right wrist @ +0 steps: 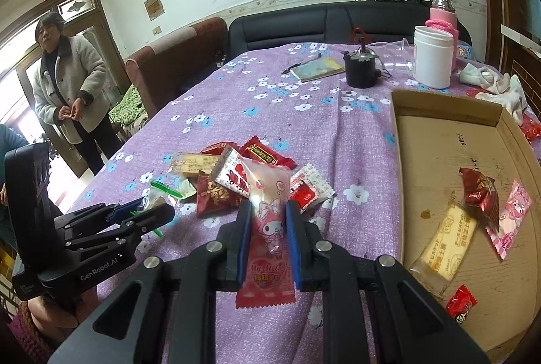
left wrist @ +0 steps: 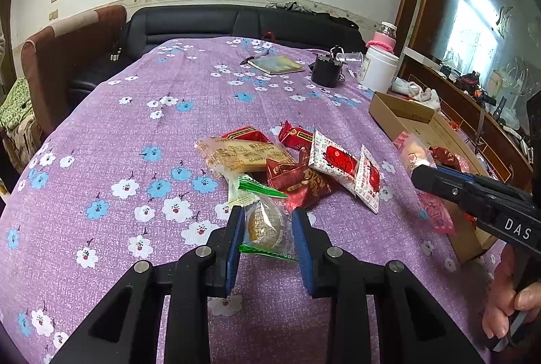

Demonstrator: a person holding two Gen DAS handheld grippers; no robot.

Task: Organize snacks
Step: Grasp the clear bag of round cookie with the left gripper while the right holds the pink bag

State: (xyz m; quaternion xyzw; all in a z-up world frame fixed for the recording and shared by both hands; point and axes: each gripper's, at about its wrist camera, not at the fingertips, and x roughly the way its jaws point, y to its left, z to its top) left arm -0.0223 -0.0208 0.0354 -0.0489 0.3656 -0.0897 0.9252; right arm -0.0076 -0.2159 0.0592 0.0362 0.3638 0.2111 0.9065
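Your left gripper (left wrist: 268, 222) has its blue pads closed on a clear green-edged snack packet (left wrist: 267, 223), at the near edge of the snack pile (left wrist: 287, 164) on the purple flowered tablecloth (left wrist: 135, 134). Your right gripper (right wrist: 268, 222) is closed on a pink snack packet (right wrist: 268, 222), held above the tablecloth, left of the cardboard box (right wrist: 439, 140), where four snacks lie.

From my right claw (right wrist: 268, 222), which has a long packet (right wrist: 267, 228) between its fingers, the snack pile (right wrist: 250, 174) lies just ahead, the cardboard box (right wrist: 399, 140) to its right holds four snacks, and my left claw (right wrist: 148, 211) sits to its left.
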